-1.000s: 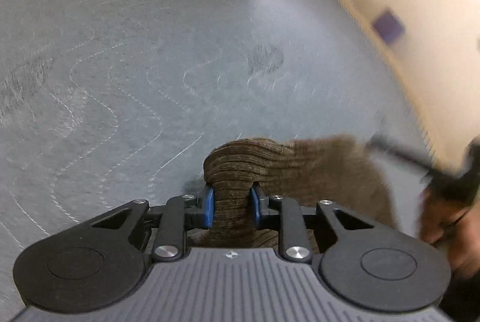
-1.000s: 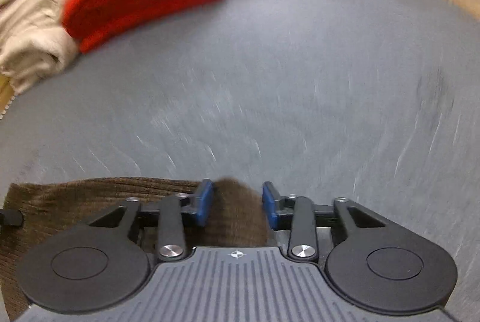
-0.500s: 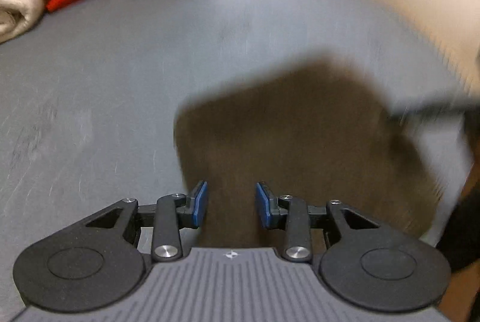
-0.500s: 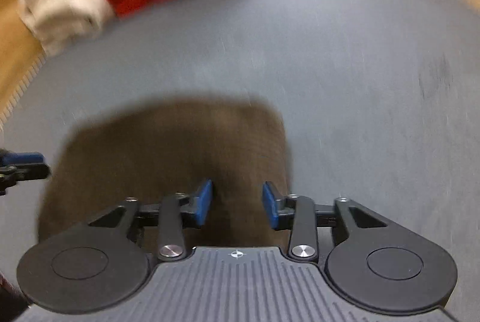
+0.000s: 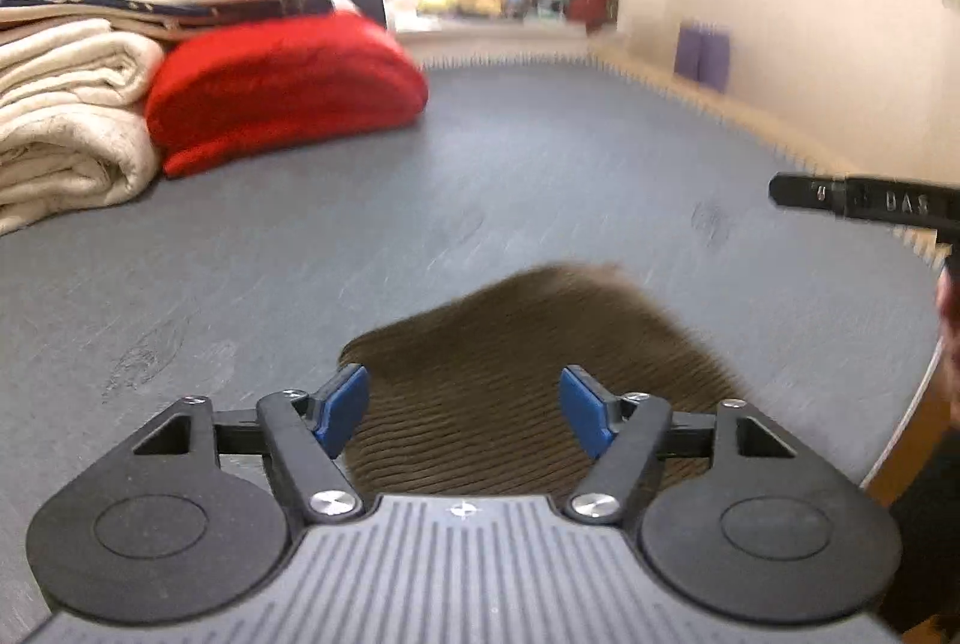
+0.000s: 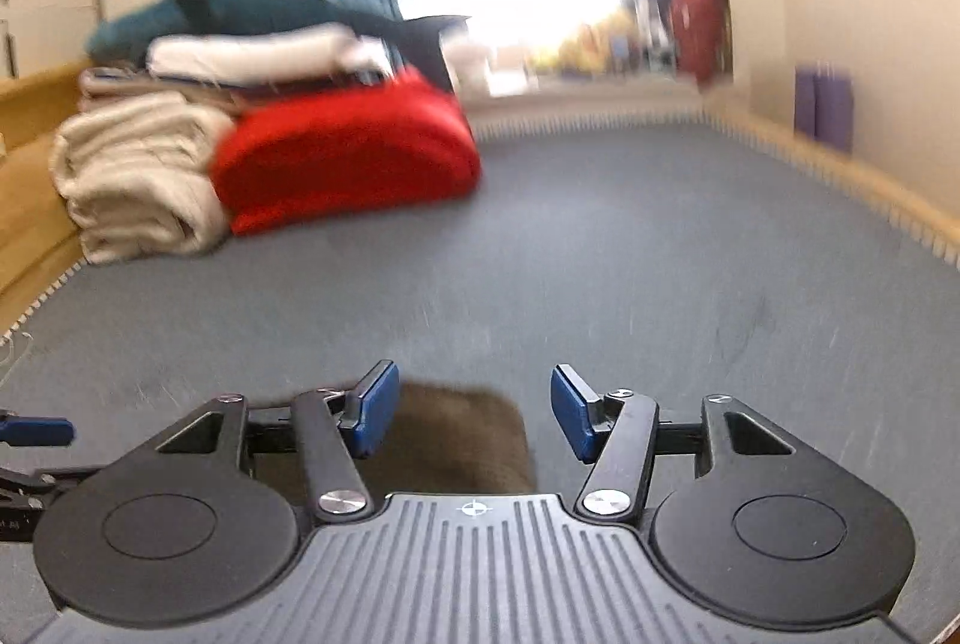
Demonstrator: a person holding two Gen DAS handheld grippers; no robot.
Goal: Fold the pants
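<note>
A pair of brown ribbed pants (image 5: 528, 374) lies folded into a compact rectangle on a grey mat (image 5: 540, 176), directly below and ahead of both cameras. From the right wrist view only one corner of the brown fabric shows, between the jaws.

The left gripper (image 5: 462, 410) hangs above the pants with its blue pads set wide apart; its jaws have just been opening, and nothing is pinched between them, the cloth lying underneath and clear of the pads. The right gripper (image 6: 474, 413) is likewise spread wide, its jaws just opened too, empty, with the pants below it.

This looks like the release after a fold: the cloth is set down and both tools are free of it. The bundle appears close to finished. The next move probably calls for either one more fold or carrying the bundle away, each needing a fresh grip on an edge.

No containers are visible. At the mat's far left, well apart from the pants, sits a stack of folded laundry: a red bundle (image 5: 282, 86) beside cream towels (image 5: 66, 116), with dark and white pieces on top.
</note>
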